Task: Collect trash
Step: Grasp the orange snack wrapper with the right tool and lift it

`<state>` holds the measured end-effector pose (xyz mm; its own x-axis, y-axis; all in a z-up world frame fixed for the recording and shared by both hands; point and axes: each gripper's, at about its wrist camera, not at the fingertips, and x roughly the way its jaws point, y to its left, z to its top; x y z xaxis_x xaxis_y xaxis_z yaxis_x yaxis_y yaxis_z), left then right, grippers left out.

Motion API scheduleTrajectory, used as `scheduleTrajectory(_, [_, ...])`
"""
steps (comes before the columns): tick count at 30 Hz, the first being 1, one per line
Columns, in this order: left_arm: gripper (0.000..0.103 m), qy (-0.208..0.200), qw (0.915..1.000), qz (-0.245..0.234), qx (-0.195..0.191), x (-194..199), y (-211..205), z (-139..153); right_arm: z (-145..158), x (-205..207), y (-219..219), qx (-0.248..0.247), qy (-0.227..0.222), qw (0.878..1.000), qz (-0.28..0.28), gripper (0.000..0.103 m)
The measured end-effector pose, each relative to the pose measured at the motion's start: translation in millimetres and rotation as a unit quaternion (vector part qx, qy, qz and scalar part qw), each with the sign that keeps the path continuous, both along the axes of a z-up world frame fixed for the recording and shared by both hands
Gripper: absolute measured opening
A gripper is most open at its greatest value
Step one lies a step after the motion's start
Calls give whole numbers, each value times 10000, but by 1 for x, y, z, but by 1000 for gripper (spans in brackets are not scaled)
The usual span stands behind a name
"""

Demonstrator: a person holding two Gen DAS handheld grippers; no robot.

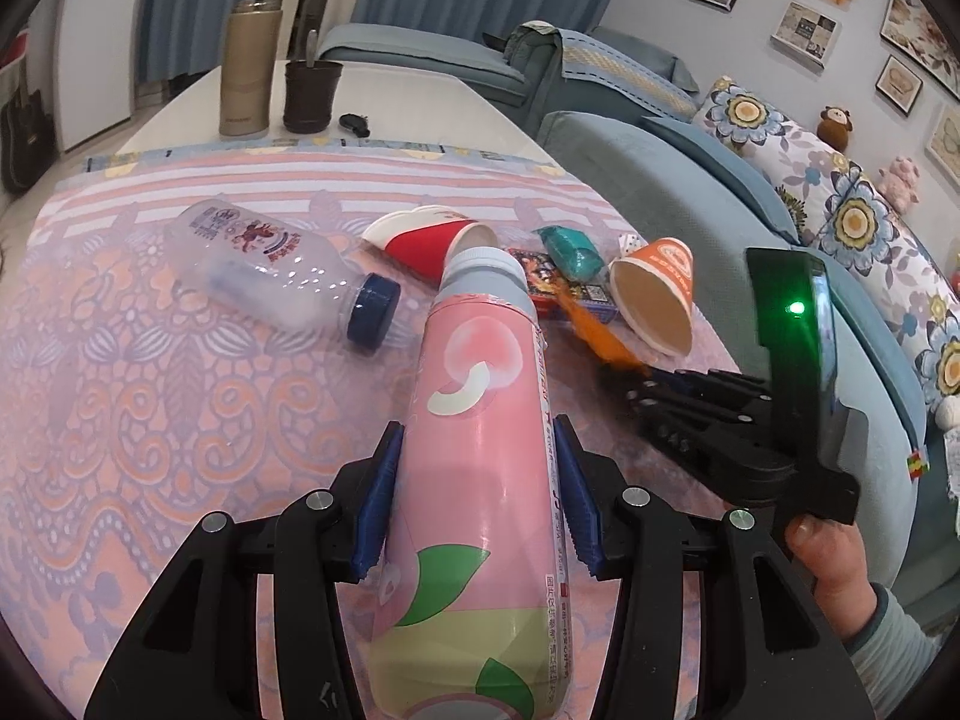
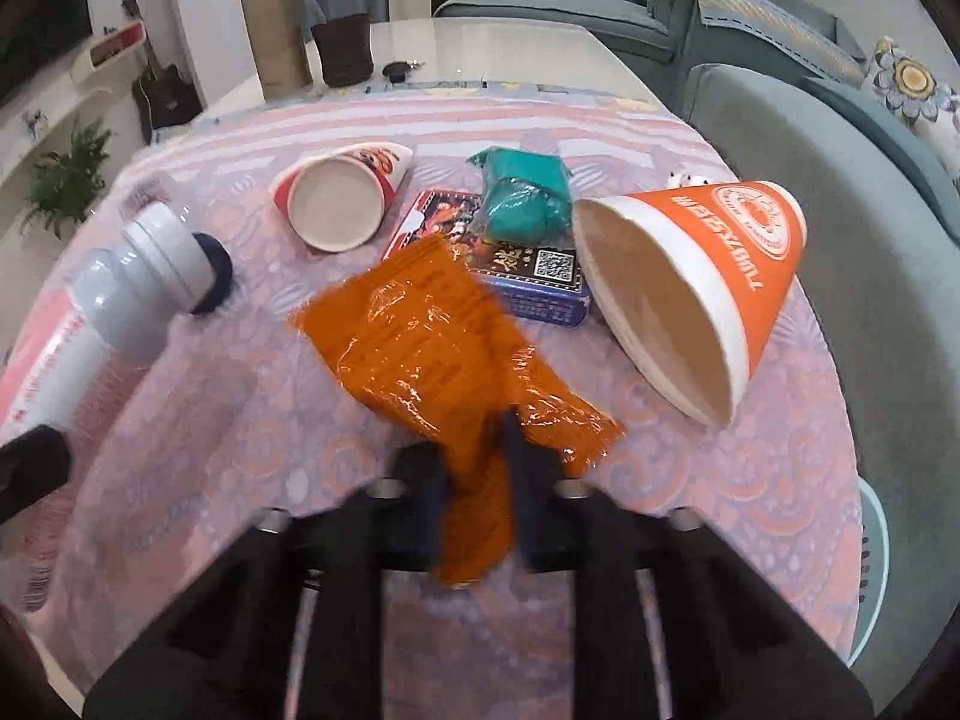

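Pink bottle (image 1: 480,450) in left tongs (image 1: 477,498), cap pointing away, long axis along fingers.

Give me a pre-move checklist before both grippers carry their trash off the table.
1. Left gripper shut on the pink bottle: ok.
2. Bottle's grey cap on: ok.
3. Right gripper shut on the orange wrapper: ok, though the fingers there are blurred.
4. Wrapper lifted free of the card box: cannot tell.
5. Trash bin in view: not ok.
6. Table cleared: not ok; orange cup, red cup, clear bottle and teal packet remain.
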<state>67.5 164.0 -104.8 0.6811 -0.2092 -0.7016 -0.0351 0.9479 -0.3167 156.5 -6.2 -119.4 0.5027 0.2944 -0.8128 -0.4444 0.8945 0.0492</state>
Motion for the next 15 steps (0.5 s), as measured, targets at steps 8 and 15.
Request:
scheduleTrajectory(8, [46,-478,9985,-269,-13,2,-31,38,64,-38,-56,645,-711,9954,-53,6])
scheduleTrajectory(15, [46,-986,9925,-728,-28,7,-89,81,109,-58,-143,1115,-1177,9836,-792,6])
